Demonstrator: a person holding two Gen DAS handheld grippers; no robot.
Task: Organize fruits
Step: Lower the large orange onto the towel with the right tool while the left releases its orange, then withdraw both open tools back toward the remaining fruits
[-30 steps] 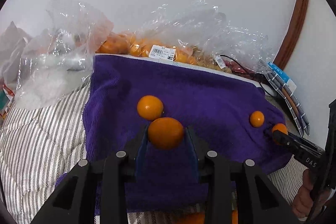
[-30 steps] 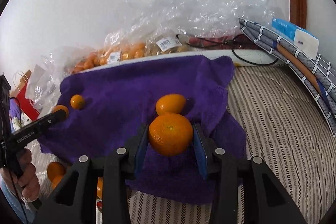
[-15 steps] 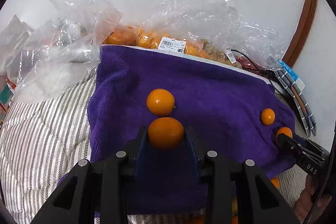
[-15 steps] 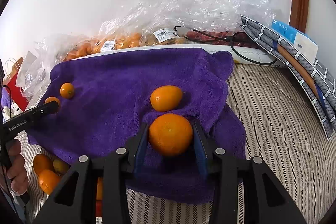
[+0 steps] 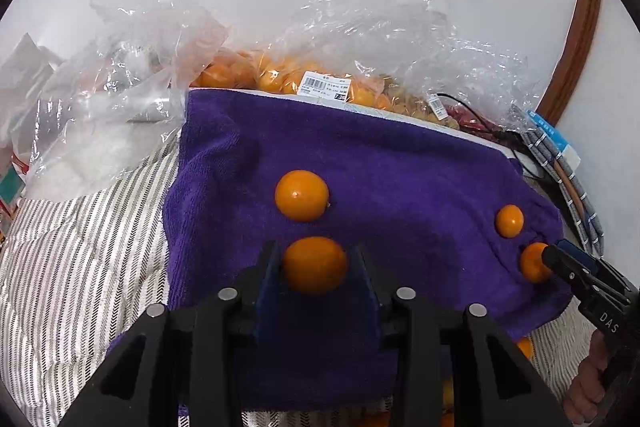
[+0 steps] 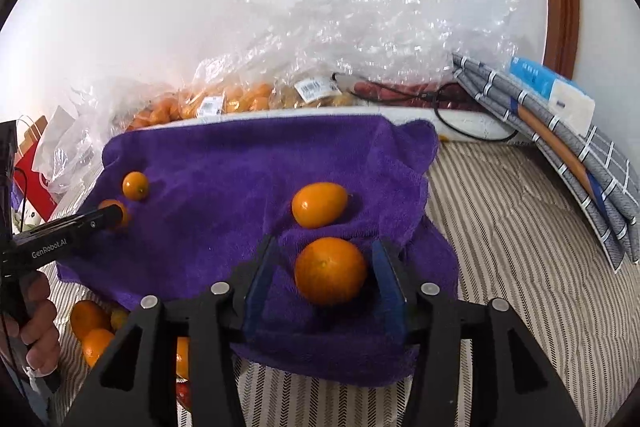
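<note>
A purple towel (image 5: 400, 167) (image 6: 240, 163) lies on a striped bed. My left gripper (image 5: 315, 265) is shut on a small orange (image 5: 315, 264) low over the towel's left part, just behind another orange (image 5: 302, 195). My right gripper (image 6: 329, 267) is open; an orange (image 6: 330, 270) rests on the towel between its blue pads (image 6: 386, 283), clear of both. An oval orange (image 6: 319, 204) lies just beyond it. Each gripper shows in the other's view: the left (image 6: 108, 217), the right (image 5: 548, 259).
Clear plastic bags of oranges (image 5: 280, 79) (image 6: 224, 99) line the wall behind the towel. Loose oranges (image 6: 90, 323) lie on the bed in front of the towel. Folded checked cloth (image 6: 560, 147), a blue box (image 6: 552, 87) and a black cable (image 6: 460, 131) sit at right.
Both grippers came down toward the towel. The right gripper's jaws opened and let its orange rest on the towel. The left gripper still holds its orange.
</note>
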